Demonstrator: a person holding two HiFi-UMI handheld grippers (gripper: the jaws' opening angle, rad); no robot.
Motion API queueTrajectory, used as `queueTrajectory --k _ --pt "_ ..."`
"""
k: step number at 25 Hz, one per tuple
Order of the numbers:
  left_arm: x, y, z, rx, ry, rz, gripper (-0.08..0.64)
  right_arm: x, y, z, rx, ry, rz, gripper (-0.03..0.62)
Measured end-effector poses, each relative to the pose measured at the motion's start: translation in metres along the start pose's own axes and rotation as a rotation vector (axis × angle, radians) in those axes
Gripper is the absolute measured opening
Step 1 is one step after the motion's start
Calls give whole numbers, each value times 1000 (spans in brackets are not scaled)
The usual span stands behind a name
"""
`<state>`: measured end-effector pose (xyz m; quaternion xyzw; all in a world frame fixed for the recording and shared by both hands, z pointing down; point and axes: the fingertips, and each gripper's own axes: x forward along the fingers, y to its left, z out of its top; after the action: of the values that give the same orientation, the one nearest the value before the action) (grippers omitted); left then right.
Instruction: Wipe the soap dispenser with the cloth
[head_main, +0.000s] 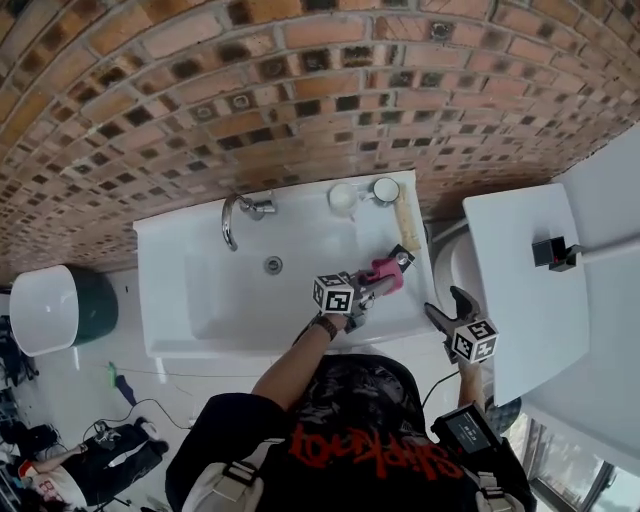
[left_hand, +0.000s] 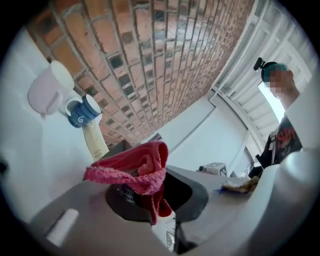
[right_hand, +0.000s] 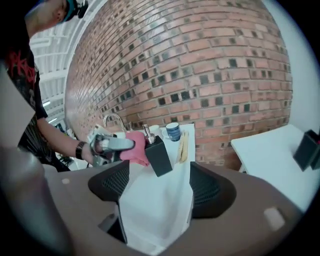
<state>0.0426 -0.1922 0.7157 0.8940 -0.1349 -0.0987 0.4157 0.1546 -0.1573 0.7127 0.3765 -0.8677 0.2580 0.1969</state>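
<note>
The dark square soap dispenser (right_hand: 159, 156) with a metal pump stands on the right side of the white sink (head_main: 180, 290), and the head view shows the dispenser (head_main: 403, 261) there too. My left gripper (head_main: 376, 284) is shut on a pink cloth (head_main: 384, 272) and holds it against the dispenser's left side. The left gripper view shows the cloth (left_hand: 137, 170) bunched between the jaws of that gripper (left_hand: 150, 195), with the dispenser hidden behind it. My right gripper (head_main: 445, 304) hovers off the sink's right front corner. Seen from its own camera, the right gripper (right_hand: 157, 192) is open and holds nothing.
A faucet (head_main: 232, 215) and drain (head_main: 273, 264) sit in the sink. At the back rim are a white cup (head_main: 343, 197), a blue cup (head_main: 385, 190) and a cream tube (head_main: 407, 225). A white table (head_main: 520, 290) with a black object (head_main: 548, 250) stands right. A brick wall runs behind.
</note>
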Motion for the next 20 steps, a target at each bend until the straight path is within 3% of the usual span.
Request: queueTrajectory --k 6,10,12,15,16,18,20 --pt "19 36 -33 -36 129 43 48 -37 11 31 -17 -106 -27 336" --pt "-1 59 -40 -78 152 129 48 -5 -19 45 -17 -116 23 300" --pt "-3 64 -19 -117 77 145 49 39 -68 57 173 -128 50 351" --pt "-5 54 12 -154 -9 109 48 106 -140 77 649 -248 145 403" --pt "-6 52 18 -144 -10 107 48 126 -160 78 734 -261 147 402" --pt "-9 63 18 -127 26 146 48 162 -181 71 752 -210 123 387" --pt "-14 83 7 -140 78 208 48 189 -171 55 733 -123 162 359"
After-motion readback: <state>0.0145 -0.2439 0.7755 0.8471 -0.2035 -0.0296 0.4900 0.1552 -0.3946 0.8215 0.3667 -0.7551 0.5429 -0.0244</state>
